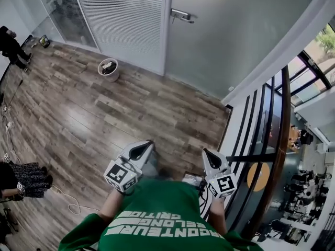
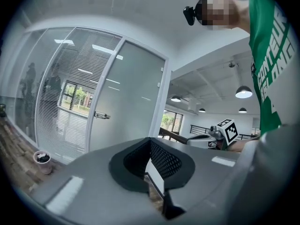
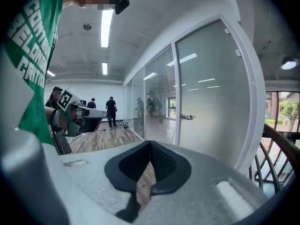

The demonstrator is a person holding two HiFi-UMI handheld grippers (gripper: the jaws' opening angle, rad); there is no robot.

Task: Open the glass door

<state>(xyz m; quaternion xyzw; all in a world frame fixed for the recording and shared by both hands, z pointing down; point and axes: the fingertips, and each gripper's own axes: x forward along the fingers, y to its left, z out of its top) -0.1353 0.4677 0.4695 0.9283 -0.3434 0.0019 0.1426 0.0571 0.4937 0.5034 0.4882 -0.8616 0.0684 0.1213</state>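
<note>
Presently, scene: a wood-plank floor (image 1: 104,119) runs up to a glazed wall at its far edge.
Glass door (image 1: 225,30): frosted pane, set flush in its white frame at the far edge of the floor, ahead of both grippers and well apart from them.
Door handle (image 1: 181,15): a metal lever on the pane's left side, beside the frame post; nothing touches it.
Blinds panel (image 1: 123,14): just left of the door, with slatted blinds behind the glass.
Left gripper (image 1: 149,143): held low in front of the green shirt (image 1: 162,218), pointing toward the door; jaws pressed together, nothing between them.
Right gripper (image 1: 205,151): near the left one, at about the same height; jaws likewise closed on nothing.
Round pot (image 1: 108,68): on the floor near its far edge, just in front of the blinds panel.
Railing (image 1: 280,140): dark bars under a wooden rail along the floor's right edge, close to the right gripper.
</note>
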